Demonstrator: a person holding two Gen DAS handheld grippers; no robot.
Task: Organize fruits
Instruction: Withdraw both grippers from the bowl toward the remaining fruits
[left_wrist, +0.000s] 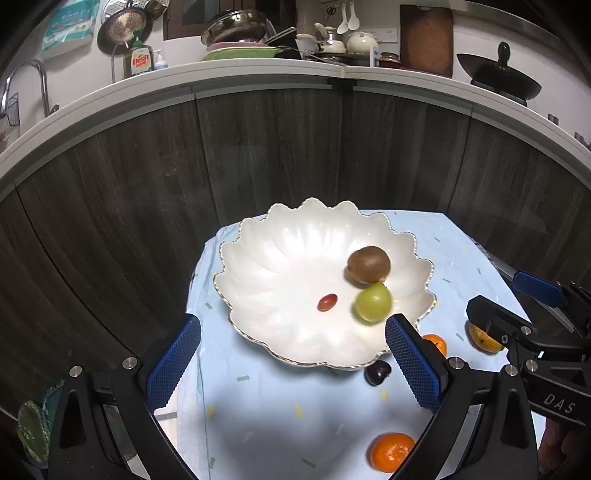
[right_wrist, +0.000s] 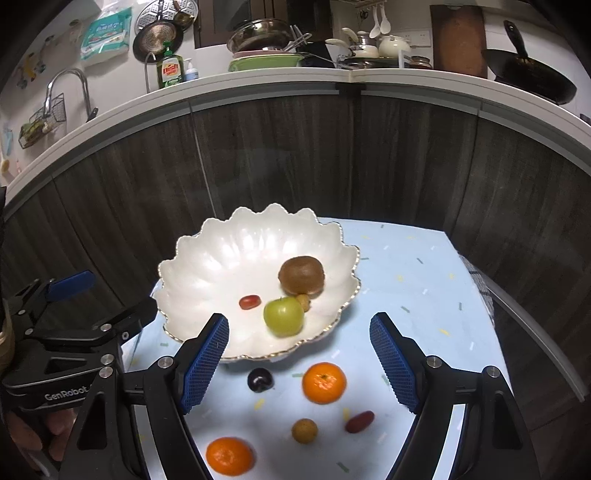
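A white scalloped bowl (left_wrist: 236, 236) (right_wrist: 173, 258) stands on the light blue cloth. In it lie a brown kiwi (left_wrist: 368, 264) (right_wrist: 301, 277), a blurred green apple (left_wrist: 373, 302) (right_wrist: 283, 316) and a small red fruit (left_wrist: 327, 302) (right_wrist: 250, 301). My left gripper (left_wrist: 293, 363) (right_wrist: 110, 295) hangs open over the bowl's near rim, holding nothing. My right gripper (right_wrist: 299, 365) (left_wrist: 513, 299) is open and empty above the loose fruit in front of the bowl: two oranges (right_wrist: 324, 382) (right_wrist: 229, 456), a dark cherry (right_wrist: 260, 379), a tan fruit (right_wrist: 304, 430) and a red date (right_wrist: 359, 421).
The small table with the blue cloth (right_wrist: 406, 266) stands against dark wood cabinet fronts (left_wrist: 277, 147). Above them runs a white counter (left_wrist: 258, 70) crowded with pans, dishes and soap. A yellow-orange fruit (left_wrist: 484, 338) lies under the right gripper. A hand (right_wrist: 33, 432) holds the left gripper.
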